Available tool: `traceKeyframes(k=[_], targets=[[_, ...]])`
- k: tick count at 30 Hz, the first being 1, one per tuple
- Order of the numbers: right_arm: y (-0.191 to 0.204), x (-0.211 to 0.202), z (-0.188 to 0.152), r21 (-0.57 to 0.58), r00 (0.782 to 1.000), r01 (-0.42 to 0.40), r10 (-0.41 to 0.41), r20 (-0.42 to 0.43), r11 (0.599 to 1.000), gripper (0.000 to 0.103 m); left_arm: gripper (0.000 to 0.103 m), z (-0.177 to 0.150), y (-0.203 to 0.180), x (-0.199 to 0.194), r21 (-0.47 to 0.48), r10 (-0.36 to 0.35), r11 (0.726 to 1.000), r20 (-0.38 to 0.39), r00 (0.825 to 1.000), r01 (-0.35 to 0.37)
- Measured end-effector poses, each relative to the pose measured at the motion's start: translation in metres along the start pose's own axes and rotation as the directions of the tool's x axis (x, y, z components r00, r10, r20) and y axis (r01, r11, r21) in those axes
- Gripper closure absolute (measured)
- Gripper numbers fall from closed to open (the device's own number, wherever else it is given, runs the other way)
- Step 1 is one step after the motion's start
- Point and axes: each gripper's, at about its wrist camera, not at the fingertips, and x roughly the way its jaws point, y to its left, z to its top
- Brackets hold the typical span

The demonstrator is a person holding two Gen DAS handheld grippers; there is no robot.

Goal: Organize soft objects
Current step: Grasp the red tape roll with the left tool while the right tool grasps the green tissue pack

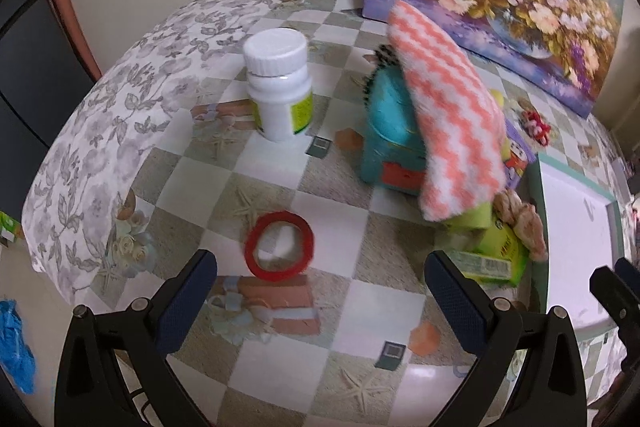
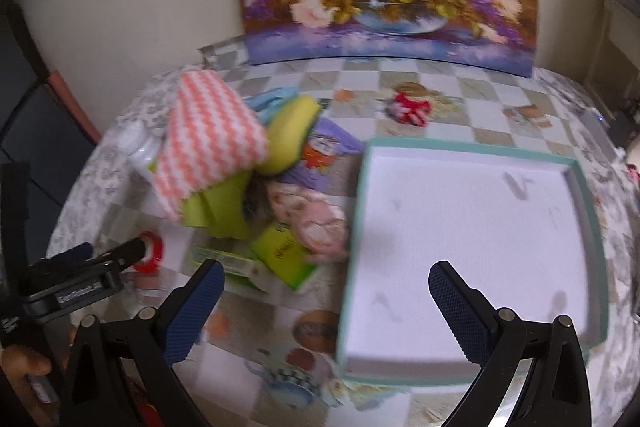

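Two spread, empty grippers before the first pick.
Left gripper (image 1: 320,291) and right gripper (image 2: 326,301) hover apart; the striped cloth (image 2: 208,143) tops the pile left of the empty tray (image 2: 576,167); next, pinch and transfer it.

The left gripper (image 1: 320,291) is a black plastic frame whose two arms each carry a round silver screw head, and its fingers (image 1: 188,301) wear dark blue pads with a fine knurled texture. The right gripper (image 2: 326,301) has the same build, with black arms, silver screws and blue textured fingers (image 2: 460,311). Small white lettering, too blurred to read, marks the left gripper's black body in the right wrist view.
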Motion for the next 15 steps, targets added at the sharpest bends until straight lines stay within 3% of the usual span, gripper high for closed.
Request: traceKeyframes(k=[5, 10, 15], targets=[[0.021, 0.024, 0.002, -0.013, 0.997, -0.054, 0.053, -0.064, 0.998, 0.0, 0.0, 0.004, 0.013, 0.012, -0.006, -0.005, 1.0, -0.028, 1.0, 0.004], [0.042, 0.044, 0.0, -0.033, 0.99, -0.077, 0.073, -0.119, 0.996, 0.0, 0.0, 0.003, 0.023, 0.029, 0.0, 0.043, 0.999, -0.091, 0.995, -0.043], [0.059, 0.061, -0.003, -0.042, 0.984, -0.077, 0.07, -0.162, 0.996, 0.0, 0.0, 0.004, 0.031, 0.042, 0.007, 0.048, 0.999, -0.083, 0.995, -0.048]])
